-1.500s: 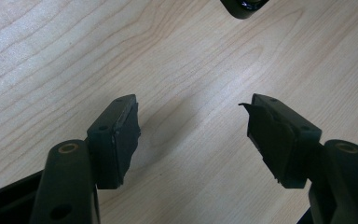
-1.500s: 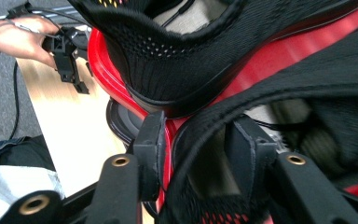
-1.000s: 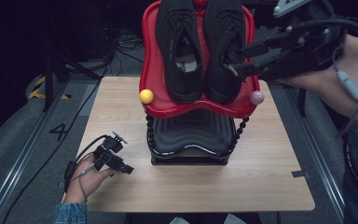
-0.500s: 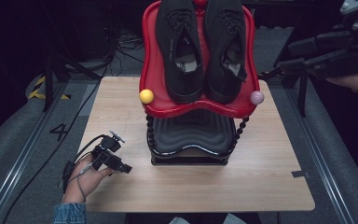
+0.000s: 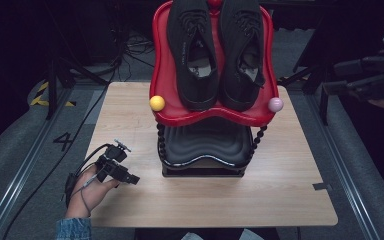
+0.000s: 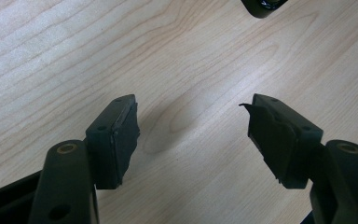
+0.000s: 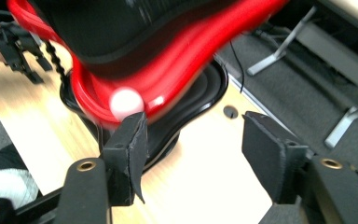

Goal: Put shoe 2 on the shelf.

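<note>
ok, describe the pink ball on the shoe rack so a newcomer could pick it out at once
Start at the wooden table and find the two-tier shoe rack on it, whose red upper tray carries a pair of black shoes. A small ball sits at each front corner of that tray. The pink ball is at the corner toward the right hand-held gripper; its twin, the yellow ball, is at the opposite corner.

The left gripper point(image 5: 130, 178) lay low in the left hand point(image 5: 85, 192), jaws spread wide with nothing between them. Well away, the right gripper point(image 5: 332, 80) hung higher, level, its empty jaws having just been opening.
</note>
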